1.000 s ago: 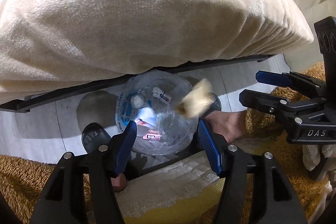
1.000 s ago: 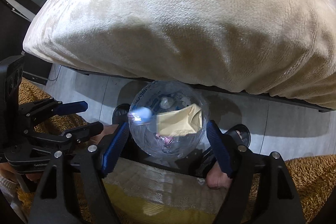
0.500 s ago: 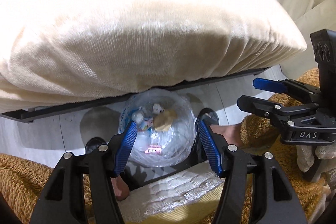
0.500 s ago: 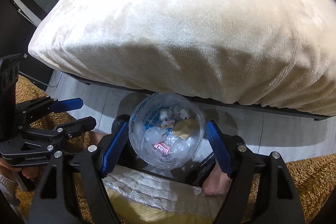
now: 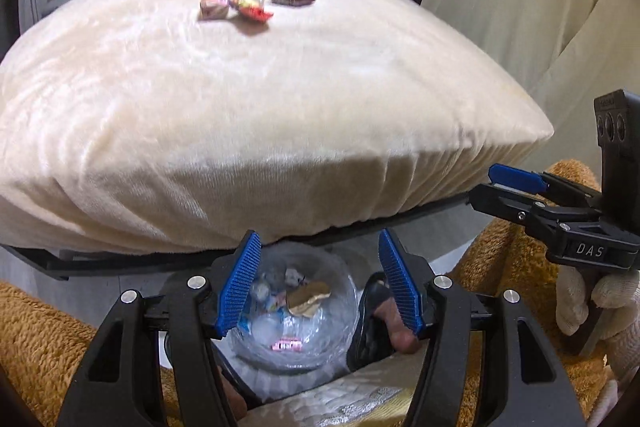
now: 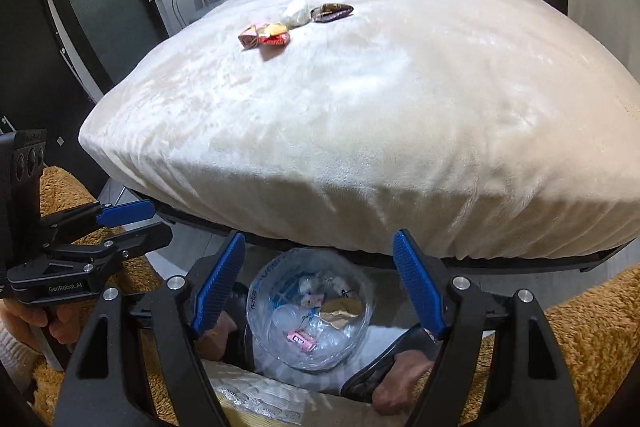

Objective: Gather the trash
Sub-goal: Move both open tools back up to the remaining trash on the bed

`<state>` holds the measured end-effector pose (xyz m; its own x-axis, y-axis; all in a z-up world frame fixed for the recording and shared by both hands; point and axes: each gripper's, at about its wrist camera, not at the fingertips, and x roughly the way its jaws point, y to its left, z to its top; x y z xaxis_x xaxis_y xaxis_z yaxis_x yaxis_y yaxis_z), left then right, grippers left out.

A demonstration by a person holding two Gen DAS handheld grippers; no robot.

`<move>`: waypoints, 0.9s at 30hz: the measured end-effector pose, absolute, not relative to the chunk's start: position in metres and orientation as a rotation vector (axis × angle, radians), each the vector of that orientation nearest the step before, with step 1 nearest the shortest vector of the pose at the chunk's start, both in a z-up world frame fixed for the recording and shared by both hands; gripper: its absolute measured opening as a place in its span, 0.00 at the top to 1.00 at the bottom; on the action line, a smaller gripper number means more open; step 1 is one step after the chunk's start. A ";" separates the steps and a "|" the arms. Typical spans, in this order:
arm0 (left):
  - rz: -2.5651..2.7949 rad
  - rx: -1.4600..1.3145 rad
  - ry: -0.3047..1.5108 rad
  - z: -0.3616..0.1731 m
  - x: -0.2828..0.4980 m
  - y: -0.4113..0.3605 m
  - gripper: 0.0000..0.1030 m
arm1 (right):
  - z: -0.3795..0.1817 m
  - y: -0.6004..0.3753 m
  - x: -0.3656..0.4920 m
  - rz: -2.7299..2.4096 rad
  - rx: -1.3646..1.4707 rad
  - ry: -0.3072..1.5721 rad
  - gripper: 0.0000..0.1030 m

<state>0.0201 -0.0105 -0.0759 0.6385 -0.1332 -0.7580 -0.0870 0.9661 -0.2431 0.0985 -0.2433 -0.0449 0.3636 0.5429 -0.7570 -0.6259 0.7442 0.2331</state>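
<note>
We note the left gripper [image 5: 318, 281] with its blue-padded fingers [image 5: 240, 283] spread and nothing between them. The right gripper [image 6: 320, 287] likewise has its fingers spread and bare. Both point down over a clear plastic bag [image 6: 312, 311] on the floor at the foot of the bed [image 6: 400, 131], between the person's two sandalled feet. Inside the bag we see a crumpled tan paper [image 6: 340, 311], a small pink wrapper [image 6: 301, 339] and some white scraps.

On the cream bed cover, well apart from the bag, four pieces of trash lie close together: a red-and-yellow wrapper [image 6: 274, 35], a pink one [image 6: 249, 37] touching it, a white wad [image 6: 296, 13], possibly crumpled tissue, and a dark brown wrapper [image 6: 332, 11].
</note>
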 end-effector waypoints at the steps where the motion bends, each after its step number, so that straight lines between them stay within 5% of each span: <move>1: -0.022 -0.269 0.859 -0.072 0.017 -0.010 0.42 | -0.040 -0.246 0.096 0.754 -0.098 0.916 0.27; 27: 0.056 -0.292 0.698 -0.003 0.089 0.043 0.41 | 0.033 -0.213 0.172 0.769 -0.086 0.753 0.27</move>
<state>0.0893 0.0429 -0.0031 0.7665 -0.0461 -0.6405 -0.1479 0.9579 -0.2460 0.1718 -0.2131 0.0328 0.4745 0.5991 -0.6450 -0.6575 0.7283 0.1928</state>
